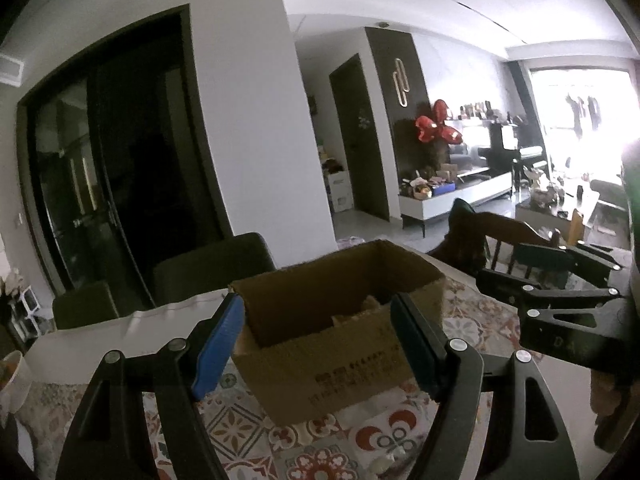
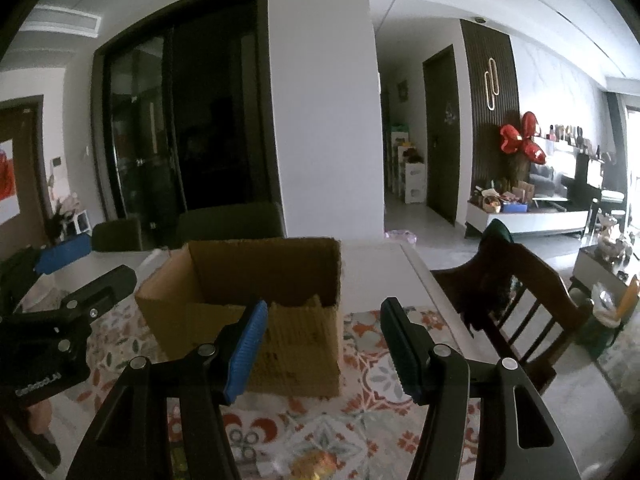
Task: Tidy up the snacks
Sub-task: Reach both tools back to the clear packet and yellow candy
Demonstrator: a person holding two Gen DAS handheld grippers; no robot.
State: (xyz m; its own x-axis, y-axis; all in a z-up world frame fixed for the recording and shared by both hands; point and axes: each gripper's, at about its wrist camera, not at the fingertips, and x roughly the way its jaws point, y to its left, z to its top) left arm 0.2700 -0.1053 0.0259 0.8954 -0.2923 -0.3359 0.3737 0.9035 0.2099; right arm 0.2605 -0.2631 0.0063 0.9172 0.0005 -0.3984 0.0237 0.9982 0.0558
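An open brown cardboard box [image 1: 336, 344] stands on the patterned tablecloth [image 1: 248, 432]; it also shows in the right wrist view [image 2: 256, 312]. Something pale lies inside it, unclear. My left gripper [image 1: 320, 348] is open and empty, its fingers on either side of the box's near wall in the view. My right gripper [image 2: 324, 352] is open and empty, just right of the box's near corner. A yellow wrapped snack [image 2: 316, 464] lies blurred on the cloth below the right gripper. A pale small item [image 1: 384, 462] lies below the left gripper.
A dark wooden chair [image 2: 516, 304] stands at the table's right side. Dark chairs [image 2: 228, 224] stand behind the table. The right gripper shows at the right in the left wrist view [image 1: 560, 292]; the left gripper shows at the left in the right wrist view [image 2: 60, 304].
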